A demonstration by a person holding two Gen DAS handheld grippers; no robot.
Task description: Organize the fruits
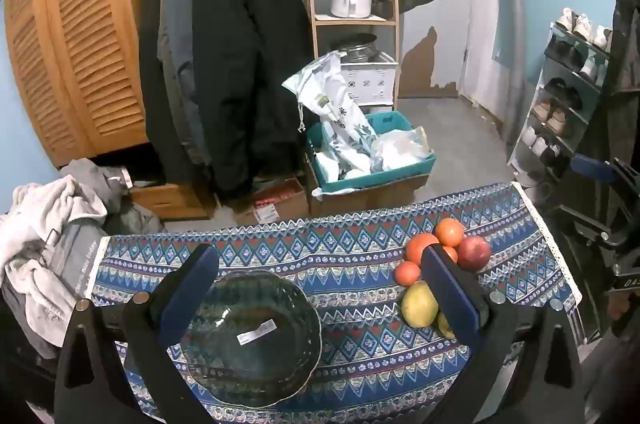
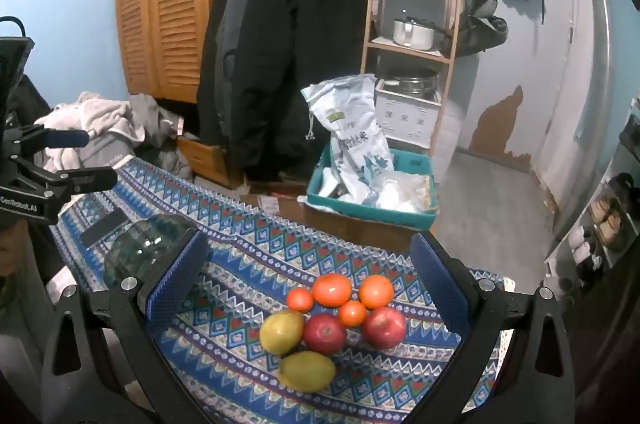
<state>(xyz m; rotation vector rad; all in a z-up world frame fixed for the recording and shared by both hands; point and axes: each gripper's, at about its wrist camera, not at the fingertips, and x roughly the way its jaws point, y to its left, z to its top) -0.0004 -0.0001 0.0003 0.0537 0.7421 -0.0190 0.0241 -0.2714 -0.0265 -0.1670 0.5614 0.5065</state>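
Fruits (image 2: 328, 324) lie bunched in a tight cluster on the patterned cloth (image 2: 240, 264) that covers the counter, none of them yet in the dark glass bowl (image 1: 256, 336). In the right wrist view the cluster sits straight ahead, framed between the jaws of the right gripper (image 2: 308, 288), which stand wide apart and hold nothing. Nearest that gripper is a yellow-green mango (image 2: 307, 371), its long axis lying crosswise to the fingers; behind it are a second mango (image 2: 281, 331), two red apples (image 2: 324, 333), and a row of orange and red round fruits (image 2: 332, 289) farthest back.

The left gripper (image 1: 320, 288) also has its jaws spread with nothing between them. It hangs over the bowl, which is empty apart from a white label inside. From the left wrist view the fruit pile lies off to the right of the bowl, partly hidden behind the right-hand finger.

The right gripper is judged the nearer one to the fruit, and the bowl lies to its left, well apart from the pile. A likely first pick is the near mango: its crosswise lie suggests turning the jaws so that they close across its narrow width, then carrying it leftward to the bowl.
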